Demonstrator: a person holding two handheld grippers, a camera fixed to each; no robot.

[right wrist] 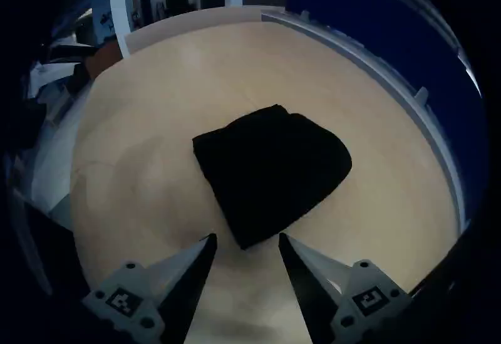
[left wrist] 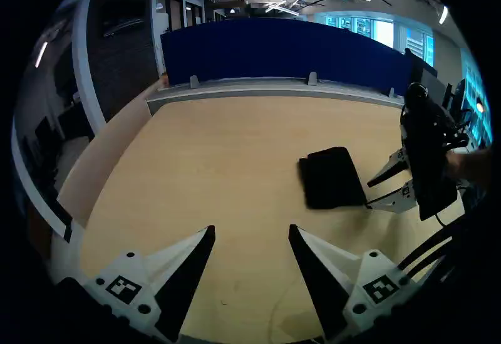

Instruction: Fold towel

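Note:
A black towel [left wrist: 330, 178] lies folded into a compact bundle on the light wooden table [left wrist: 232, 156]. My left gripper [left wrist: 250, 231] hovers open over bare wood, well short of the towel and to its left. In the left gripper view, my right gripper [left wrist: 379, 192] sits at the towel's right edge, fingers apart and pointing at it, with a hand [left wrist: 470, 165] behind it. In the right gripper view, the towel [right wrist: 272, 172] lies just ahead and its near corner reaches between the open fingertips of the right gripper [right wrist: 247, 237]. Nothing is pinched.
A blue partition [left wrist: 282, 49] and a grey rail [left wrist: 269, 87] run along the table's far edge. The same partition [right wrist: 401, 49] shows on the right in the right gripper view. Desks and monitors [left wrist: 438, 90] stand beyond the table's right end.

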